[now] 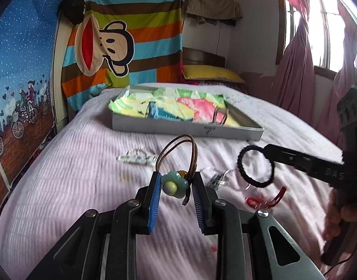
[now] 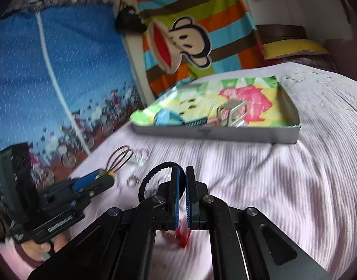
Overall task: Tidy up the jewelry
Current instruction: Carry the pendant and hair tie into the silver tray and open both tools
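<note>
In the left wrist view my left gripper [image 1: 177,183] is shut on a brown hair tie [image 1: 178,148] with a pale green flower charm [image 1: 174,185], and the loop stands up above the pink bed sheet. To its right, my right gripper [image 1: 270,150] is shut on a black hair tie [image 1: 255,166]. In the right wrist view the right gripper [image 2: 182,173] pinches the black hair tie [image 2: 150,177], with the left gripper [image 2: 103,177] and brown hair tie [image 2: 119,158] off to the left. A shallow grey box [image 1: 185,130] [image 2: 225,136] lined with coloured paper lies beyond both.
Clear clips [image 1: 136,158] [image 1: 215,179] and a red clip [image 1: 264,200] [image 2: 182,235] lie on the sheet. The box holds a blue clip [image 1: 158,114] and another brown tie [image 1: 221,115]. A yellow pillow [image 1: 211,73] lies behind the box. A hand [image 2: 43,247] grips the left handle.
</note>
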Motion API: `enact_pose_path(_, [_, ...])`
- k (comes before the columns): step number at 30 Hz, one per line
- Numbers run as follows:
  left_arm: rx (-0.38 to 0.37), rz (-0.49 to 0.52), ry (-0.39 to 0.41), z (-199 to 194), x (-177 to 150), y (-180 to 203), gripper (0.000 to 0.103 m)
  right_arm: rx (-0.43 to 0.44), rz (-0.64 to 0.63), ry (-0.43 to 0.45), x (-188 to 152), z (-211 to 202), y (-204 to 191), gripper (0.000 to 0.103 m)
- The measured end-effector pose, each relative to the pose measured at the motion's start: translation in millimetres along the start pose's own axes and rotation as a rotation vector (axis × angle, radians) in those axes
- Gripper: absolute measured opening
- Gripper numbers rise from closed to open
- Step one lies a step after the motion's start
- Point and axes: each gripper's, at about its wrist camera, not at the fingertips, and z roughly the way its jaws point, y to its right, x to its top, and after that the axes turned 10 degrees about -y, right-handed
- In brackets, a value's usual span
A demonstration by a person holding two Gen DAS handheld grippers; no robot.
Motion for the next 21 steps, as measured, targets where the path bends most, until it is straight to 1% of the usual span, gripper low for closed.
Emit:
enact_pose_path(4, [-0.011, -0.003, 0.022, 0.8, 21.1, -2.0, 0.025, -0.034, 0.041, 0.065, 18.8, 4.5, 5.9, 0.005])
enact_pose_path(8, [-0.013, 0.012, 0.036, 11.2, 51.7, 3.8, 0.025, -0.087, 0.073, 0.151, 50.3, 2.2, 14.8, 0.005])
enact_pose_path(10, [-0.023, 0.011, 0.033, 21.0, 72.5, 5.1, 0.025, -0.123, 0.095, 0.192, 66.2, -0.6, 22.9, 0.005])
enact_pose_path(12, [-0.025, 0.013, 0.032, 30.7, 90.9, 7.9, 0.025, -0.178, 0.123, 0.216, 77.7, -1.8, 33.2, 0.005])
enact_pose_path(15, [-0.028, 0.018, 0.017, 49.4, 112.8, 14.5, 0.025, -0.244, 0.175, 0.222, 88.0, 2.0, 53.3, 0.005])
enact_pose_path(17, [-0.035, 0.015, -0.005, 65.6, 125.7, 18.8, 0.025, -0.266, 0.207, 0.210, 92.8, 9.3, 67.6, 0.005])
enact_pose_path(21, [-0.027, 0.003, -0.056, 98.6, 139.4, 26.7, 0.025, -0.272, 0.244, 0.161, 97.7, 32.2, 90.0, 0.005])
